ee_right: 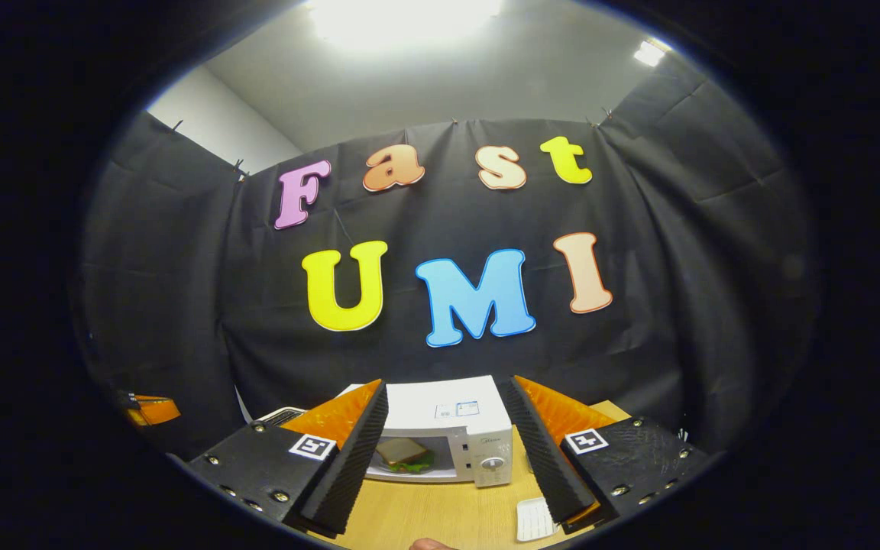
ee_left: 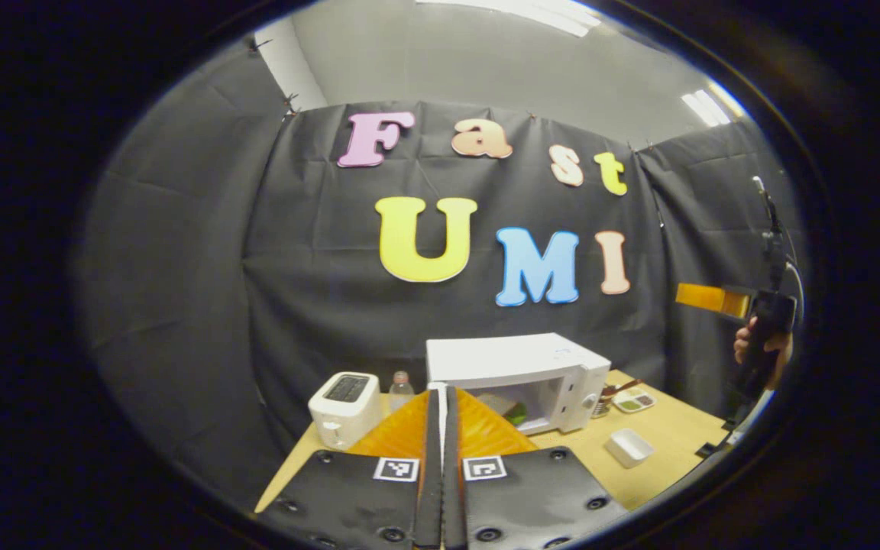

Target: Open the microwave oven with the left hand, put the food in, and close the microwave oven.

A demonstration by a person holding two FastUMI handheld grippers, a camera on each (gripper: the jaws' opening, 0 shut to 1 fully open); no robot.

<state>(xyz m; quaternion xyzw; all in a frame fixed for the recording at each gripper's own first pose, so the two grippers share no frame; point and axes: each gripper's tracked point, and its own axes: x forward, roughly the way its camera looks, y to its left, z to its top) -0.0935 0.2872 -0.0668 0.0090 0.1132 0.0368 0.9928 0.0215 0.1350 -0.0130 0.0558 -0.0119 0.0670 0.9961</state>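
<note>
Already the sandwich (ee_right: 403, 455) sits inside the microwave (ee_right: 455, 428) at the back of the tabletop (ee_right: 440, 512), its door apparently open. The left claw (ee_left: 441, 428), pinched narrow on nothing, hangs before the door's edge; the right claw (ee_right: 444, 458) gapes wide and empty. Closing seems to remain: I'd push the door flat and steadily, so the oven doesn't slide toward the toaster (ee_left: 344, 409).
</note>
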